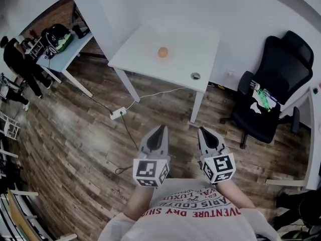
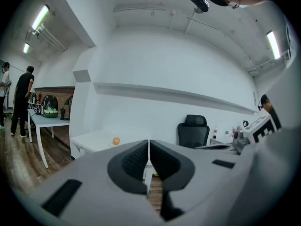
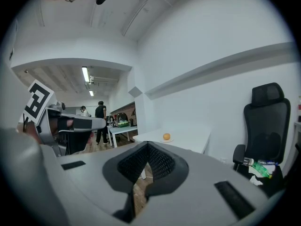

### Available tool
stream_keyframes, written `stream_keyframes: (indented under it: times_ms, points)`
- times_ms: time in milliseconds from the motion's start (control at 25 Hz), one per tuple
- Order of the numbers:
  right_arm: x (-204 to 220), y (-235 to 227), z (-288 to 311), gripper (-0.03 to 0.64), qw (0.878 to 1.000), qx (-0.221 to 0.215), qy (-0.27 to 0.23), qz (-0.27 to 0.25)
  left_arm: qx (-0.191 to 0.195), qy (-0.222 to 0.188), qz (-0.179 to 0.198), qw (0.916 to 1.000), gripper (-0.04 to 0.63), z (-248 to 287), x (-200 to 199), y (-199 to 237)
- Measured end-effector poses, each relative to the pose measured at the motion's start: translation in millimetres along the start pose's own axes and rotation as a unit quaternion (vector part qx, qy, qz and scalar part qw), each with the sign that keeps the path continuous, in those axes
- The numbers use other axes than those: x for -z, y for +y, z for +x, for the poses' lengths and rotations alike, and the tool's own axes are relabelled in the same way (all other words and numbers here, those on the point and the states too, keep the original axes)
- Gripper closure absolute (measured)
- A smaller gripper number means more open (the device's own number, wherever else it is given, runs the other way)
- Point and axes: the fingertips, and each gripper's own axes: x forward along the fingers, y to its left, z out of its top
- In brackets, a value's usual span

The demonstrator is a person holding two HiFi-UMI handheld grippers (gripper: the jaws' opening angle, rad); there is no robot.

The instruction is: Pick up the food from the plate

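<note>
A round orange piece of food (image 1: 163, 52) lies on a pale plate (image 3: 167, 141) on the white table (image 1: 145, 59), well ahead of me across the wooden floor. The food (image 2: 116, 141) also shows small in the left gripper view and, as the same orange ball (image 3: 166, 136), in the right gripper view. My left gripper (image 1: 160, 129) and right gripper (image 1: 202, 131) are held side by side close to my body, both pointing at the table. Each is shut with nothing between its jaws, seen in their own views as left gripper (image 2: 149, 142) and right gripper (image 3: 148, 144).
A black office chair (image 1: 273, 84) with small items on its seat stands right of the table. A power strip (image 1: 118, 114) and cable lie on the floor before the table. Another desk (image 1: 62, 51) with bags, and a person (image 1: 20, 64), are at far left.
</note>
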Motion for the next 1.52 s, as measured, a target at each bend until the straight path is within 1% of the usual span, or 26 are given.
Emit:
stream_keyframes:
  times_ms: [160,320,600,760,920,1080,1200,1360,1520]
  points:
    - [-14,10,52,0.612,1.000,0.012,0.005,0.000,0.007,-0.003,-0.009,0.9999,0.588,28,-17,55]
    - [-26,24,106,0.612,0.999,0.032,0.011,-0.001,0.019,-0.001,-0.010,0.9998,0.588,56,-33,114]
    - [-36,45,201,0.612,0.998,0.063,0.013,0.008,0.041,0.014,-0.008,0.9991,0.588,101,-42,209]
    - [-35,62,245,0.612,0.997,0.067,0.022,0.009,0.052,0.024,-0.006,0.9983,0.588,120,-41,252]
    - [-31,66,269,0.612,0.996,0.077,0.038,0.004,0.061,0.032,-0.013,0.9975,0.588,134,-32,277]
    - [-24,60,288,0.612,0.995,0.080,0.056,0.002,0.069,0.045,-0.029,0.9962,0.588,149,-18,290]
    - [-21,59,307,0.612,0.996,0.067,0.065,0.002,0.069,0.055,-0.028,0.9957,0.588,163,-13,299]
    - [-17,52,335,0.612,0.996,0.048,0.074,0.005,0.059,0.070,-0.024,0.9955,0.588,184,-7,310]
    - [-18,31,373,0.612,0.996,0.024,0.080,0.003,0.047,0.077,-0.023,0.9957,0.588,223,-7,321]
